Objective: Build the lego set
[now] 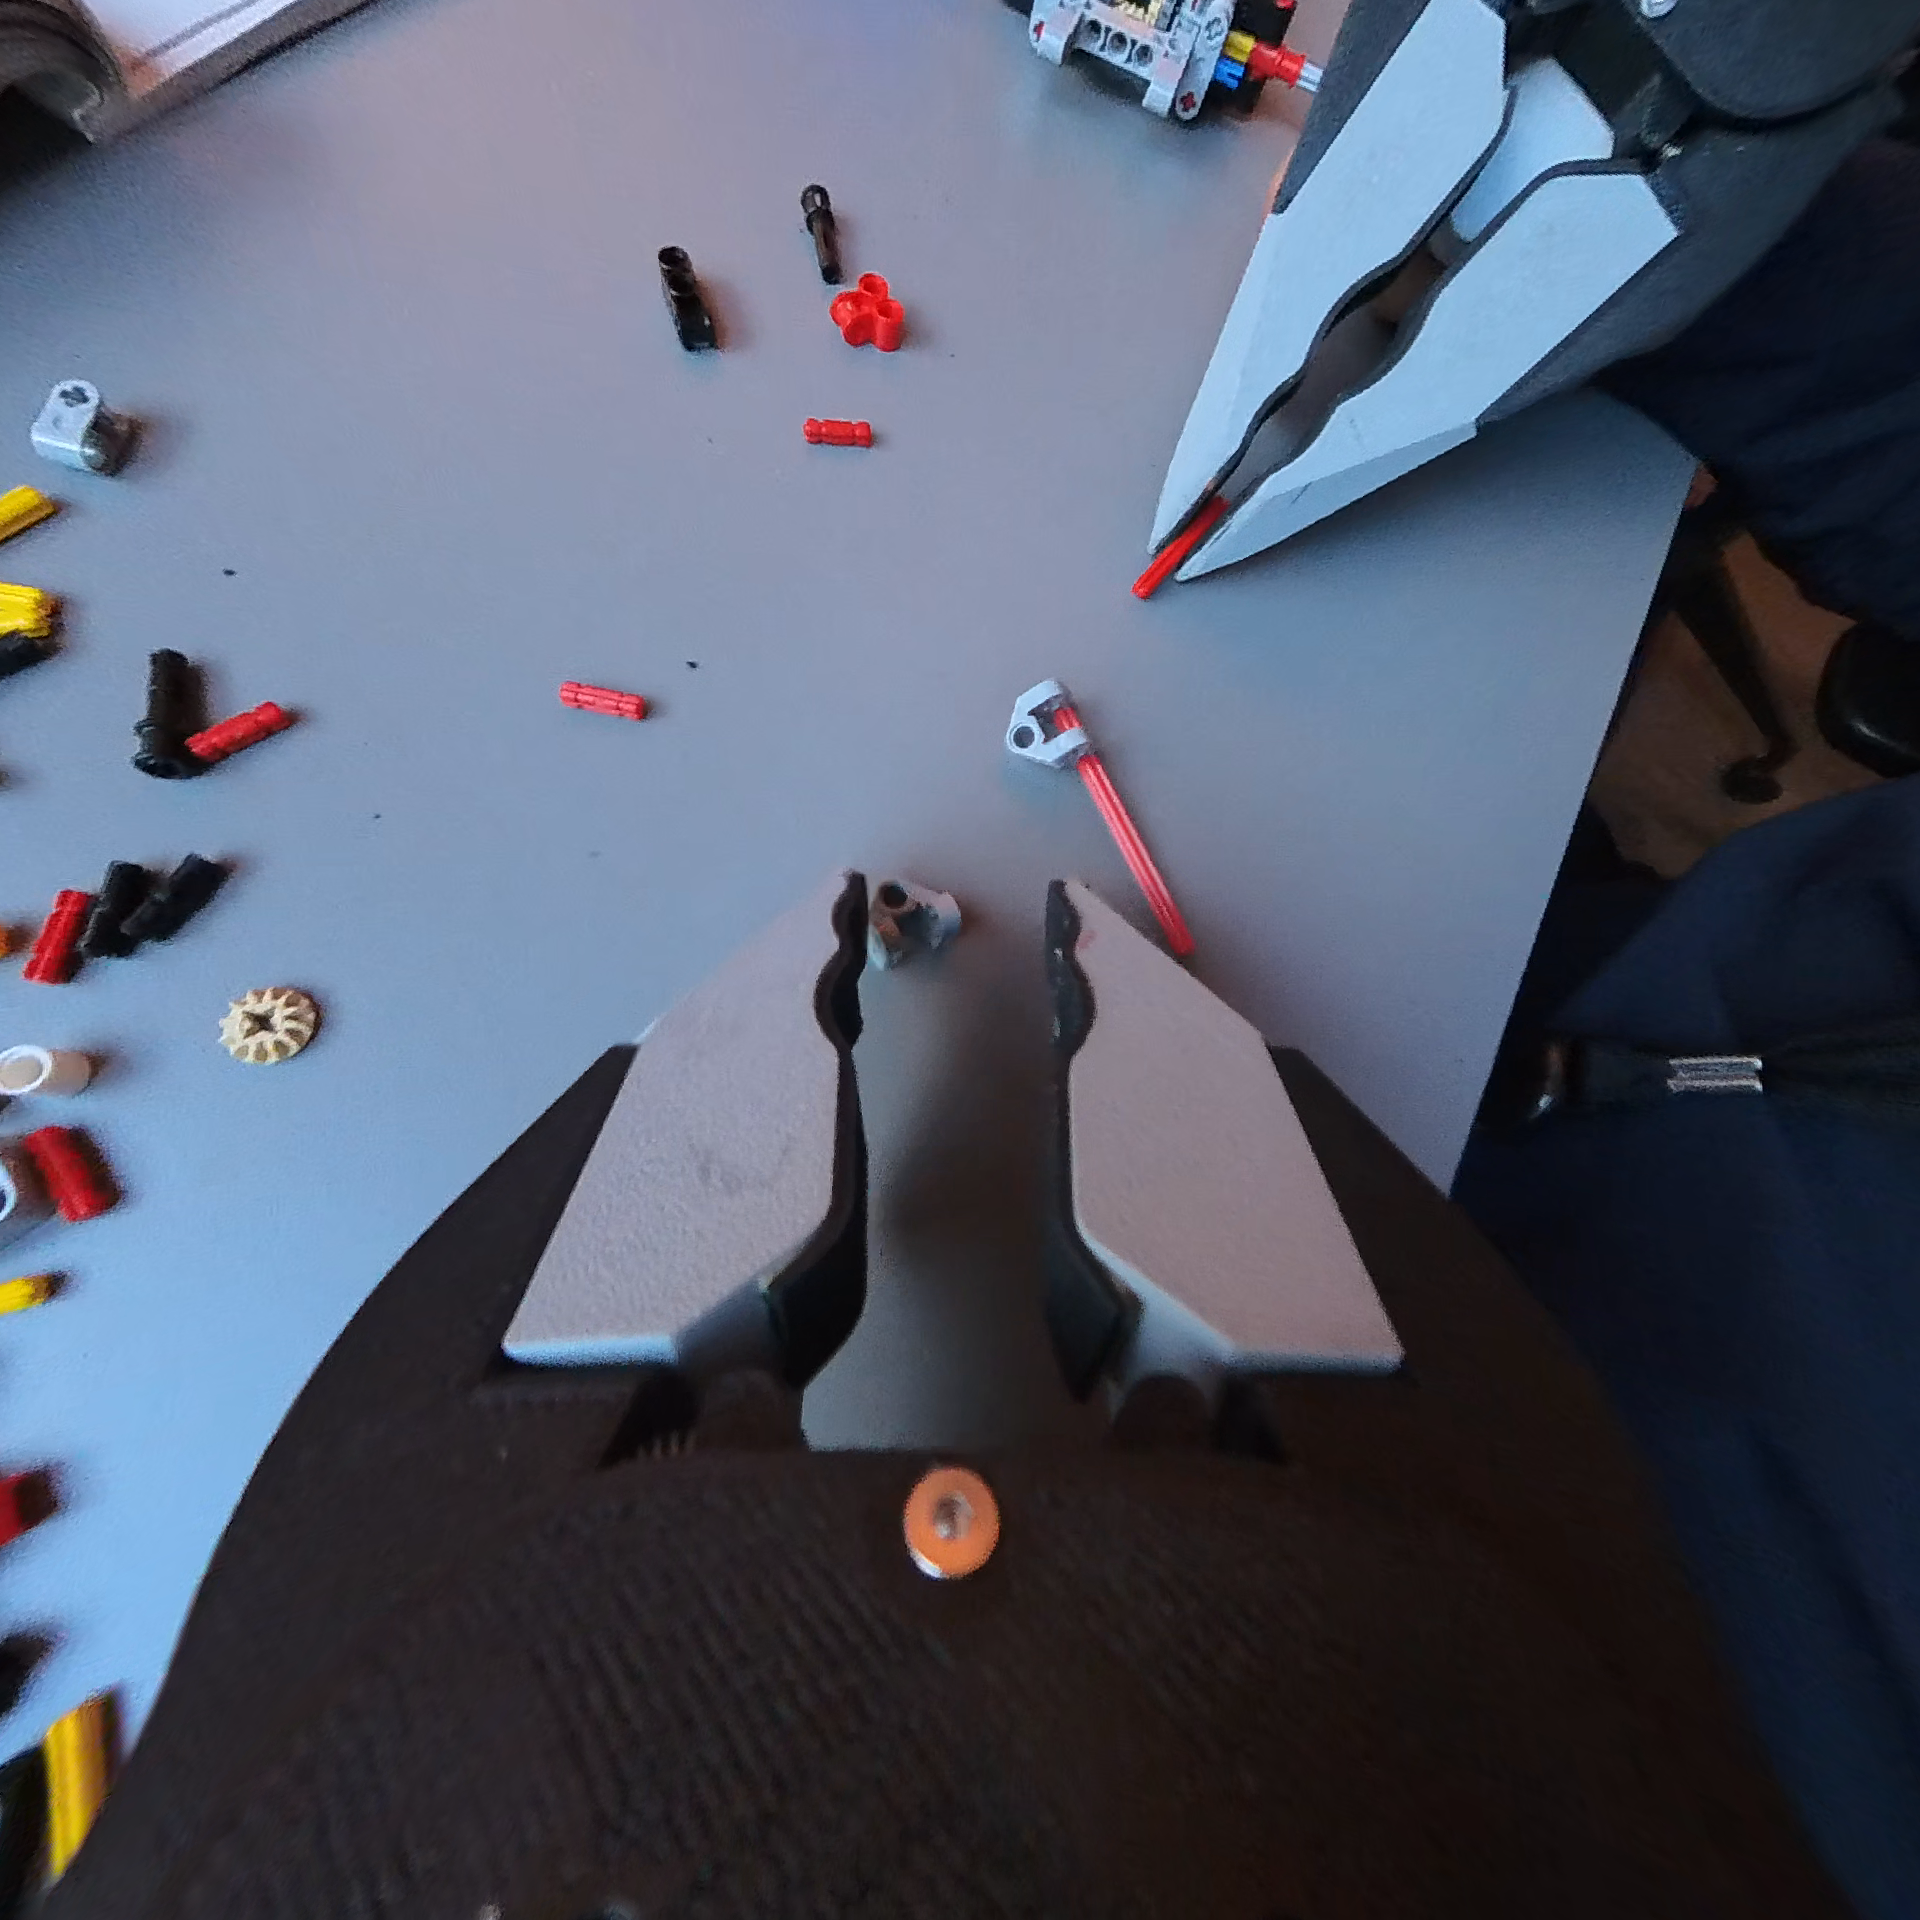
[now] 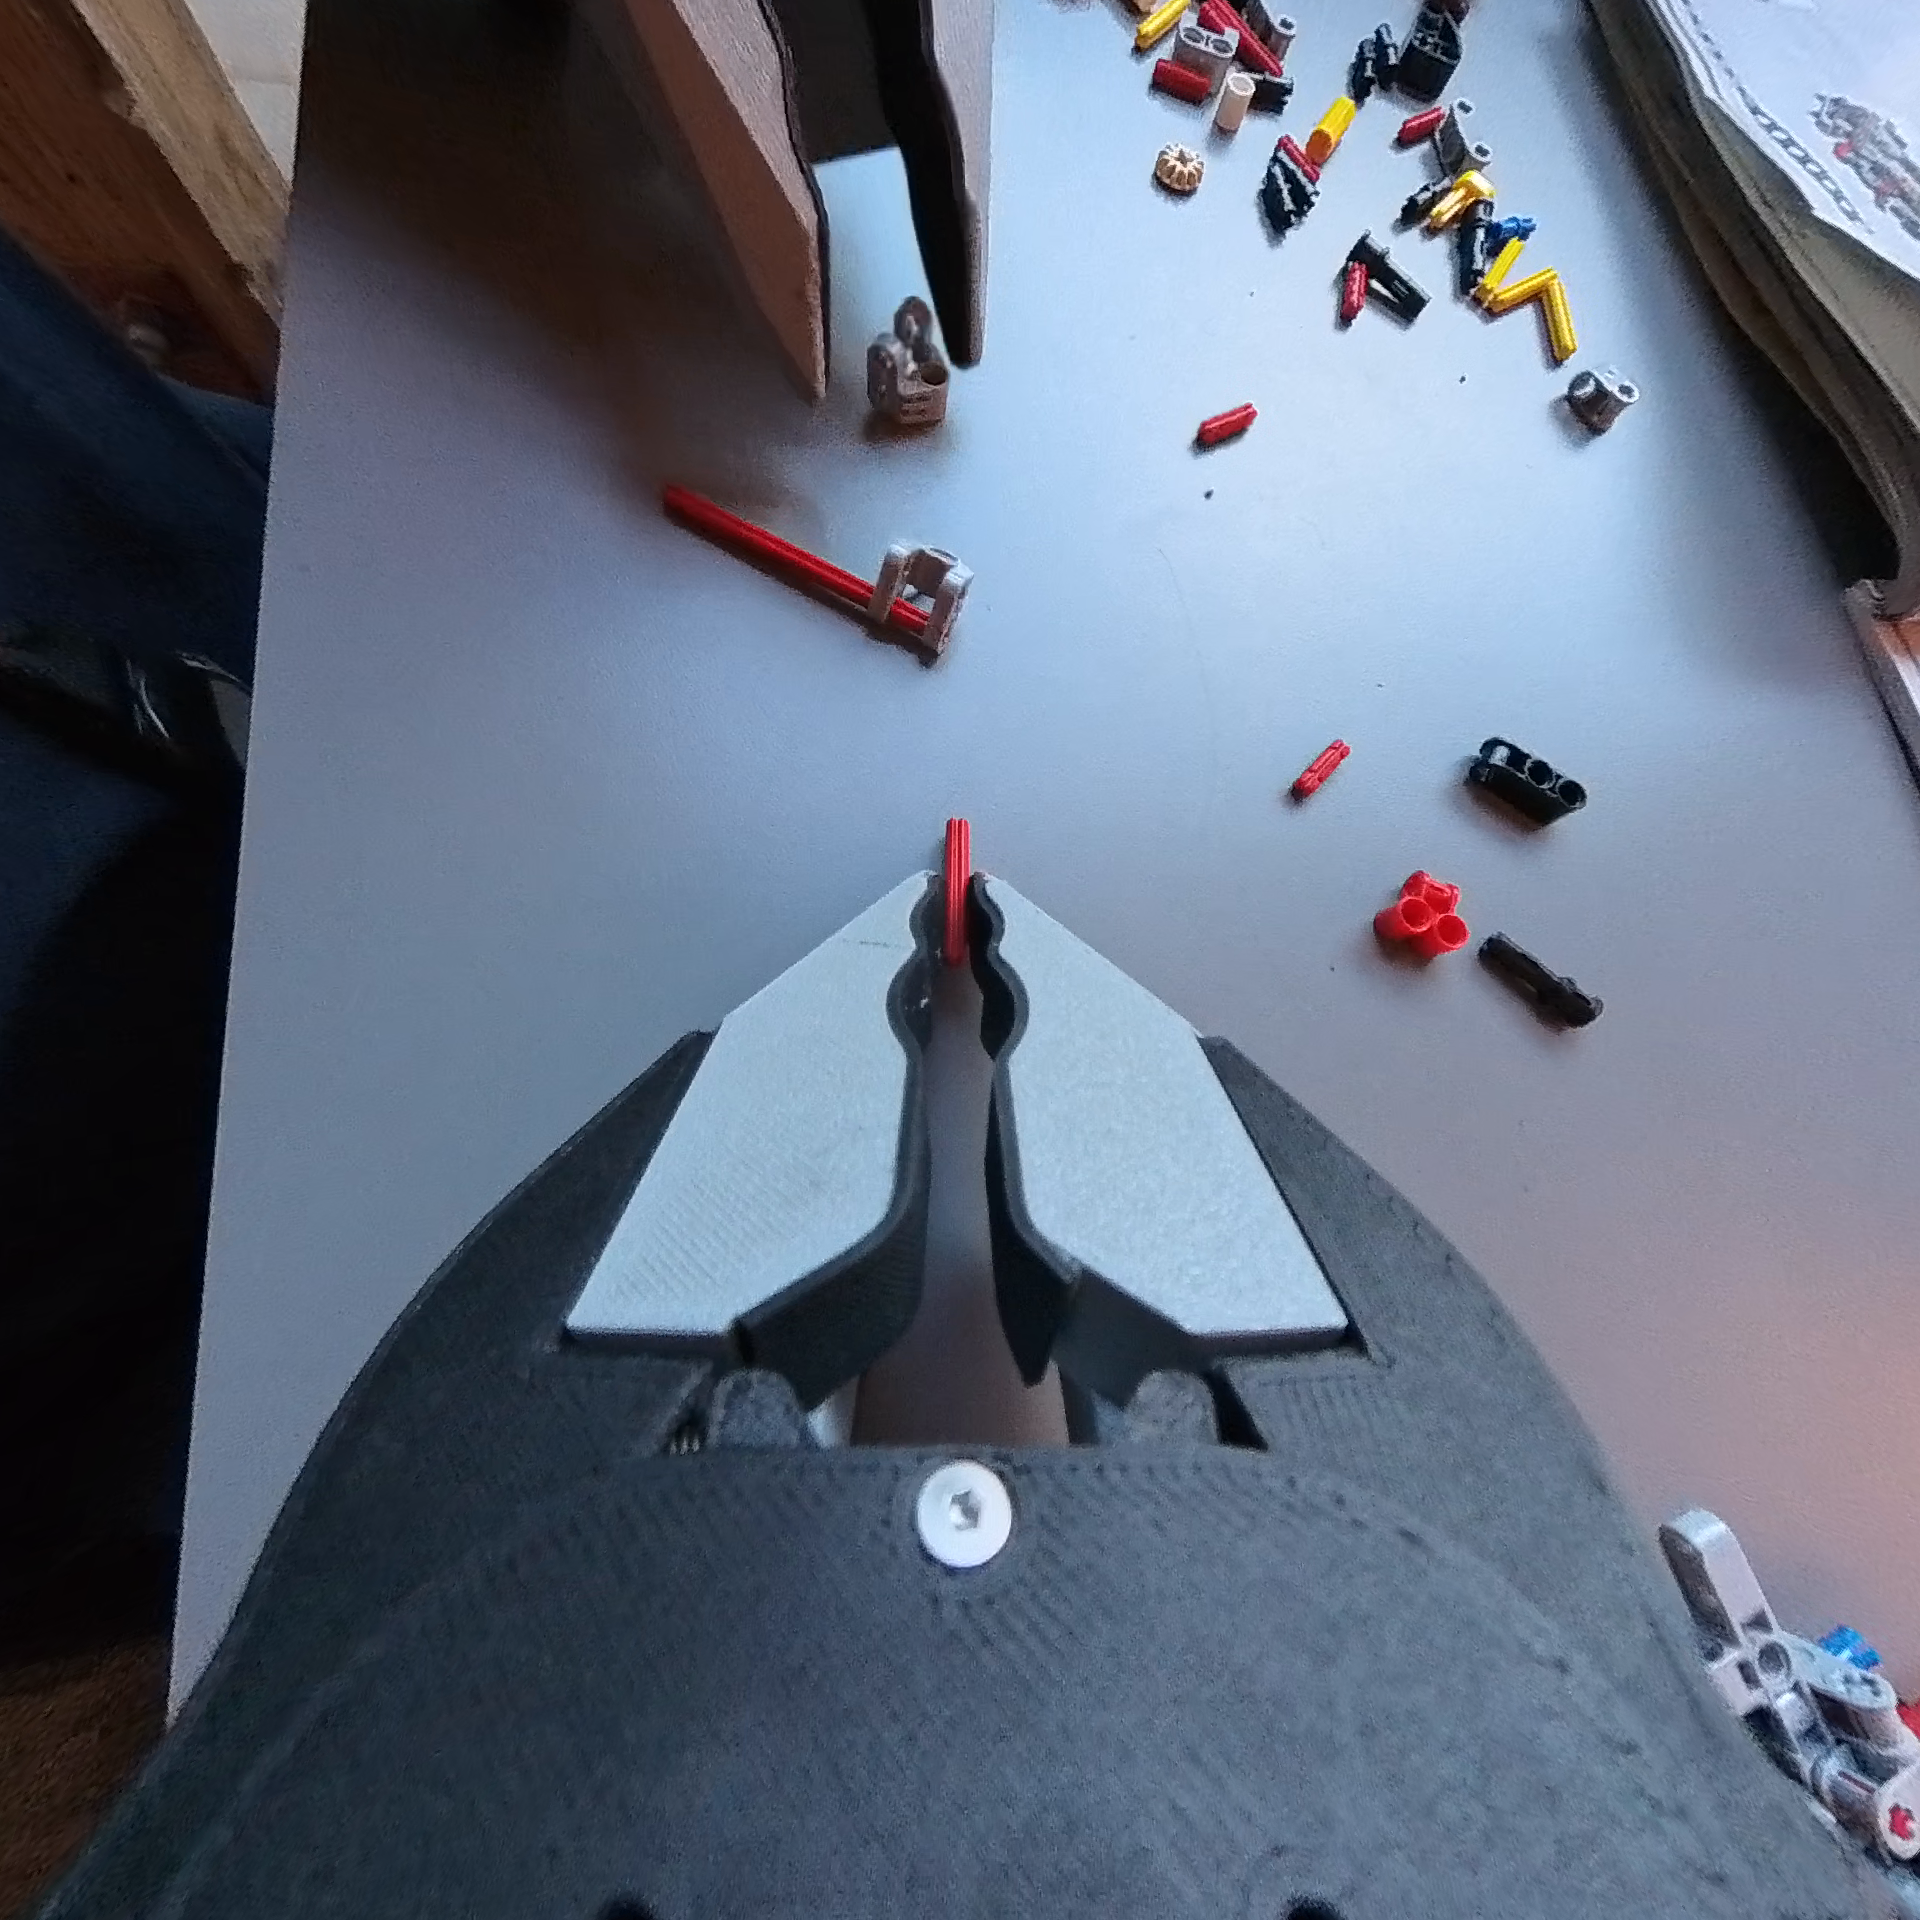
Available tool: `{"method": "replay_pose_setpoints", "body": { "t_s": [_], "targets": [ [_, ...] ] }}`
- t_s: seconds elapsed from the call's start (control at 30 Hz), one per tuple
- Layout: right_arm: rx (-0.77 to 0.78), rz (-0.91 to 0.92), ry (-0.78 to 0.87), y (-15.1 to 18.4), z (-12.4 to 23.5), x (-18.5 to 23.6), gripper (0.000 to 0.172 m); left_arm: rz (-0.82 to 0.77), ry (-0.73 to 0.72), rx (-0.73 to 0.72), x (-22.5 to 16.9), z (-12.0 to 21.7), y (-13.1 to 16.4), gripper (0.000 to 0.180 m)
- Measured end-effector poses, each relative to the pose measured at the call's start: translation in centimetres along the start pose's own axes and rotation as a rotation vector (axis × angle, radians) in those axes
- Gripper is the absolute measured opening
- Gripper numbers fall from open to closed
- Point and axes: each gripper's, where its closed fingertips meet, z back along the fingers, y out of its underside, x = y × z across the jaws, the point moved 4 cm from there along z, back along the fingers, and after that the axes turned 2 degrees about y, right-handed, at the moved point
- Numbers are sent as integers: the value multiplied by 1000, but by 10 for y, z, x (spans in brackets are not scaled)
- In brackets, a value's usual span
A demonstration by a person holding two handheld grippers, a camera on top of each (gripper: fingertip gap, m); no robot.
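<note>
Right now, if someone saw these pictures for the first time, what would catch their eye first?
Probably the right gripper, its fingers shut on a thin red axle that pokes out past the tips above the grey table. Next, the left gripper, jaws open, with a small grey connector on the table between its fingertips, close by one of them. Then the bright scatter of red, yellow and black building pieces at the table's far side.

**Matt table, glossy plastic parts**

The smooth grey table top (image 1: 436,312) looks matt. The small red, black and yellow plastic building pieces (image 2: 1419,914) scattered on it look glossy, as does the thin red plastic axle (image 2: 956,894). The gripper's black printed plastic body (image 2: 935,1714) shows fine ridged layer lines. A shiny metal screw (image 2: 964,1513) sits in it.
</note>
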Motion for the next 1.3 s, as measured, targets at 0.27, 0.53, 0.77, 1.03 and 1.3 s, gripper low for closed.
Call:
{"method": "replay_pose_setpoints", "body": {
  "t_s": [0.27,0.53,0.77,1.03,1.3],
  "targets": [
    [1,-4,2,0,0,-1,1,-134,-73,38,-2,12,-6,23],
    [2,-4,8,0,0,-1,1,-183,-182,153,-13,3,-3,10],
    [1,6,17,0,0,-1,1,-105,-144,65,-1,4,-4,0],
    [-13,2,16,-1,2,-1,1,342,277,-351,8,33,-22,0],
    [-60,-33,41,-5,5,-8,24,175,66,-106,2,19,-12,22]
  ]
}}
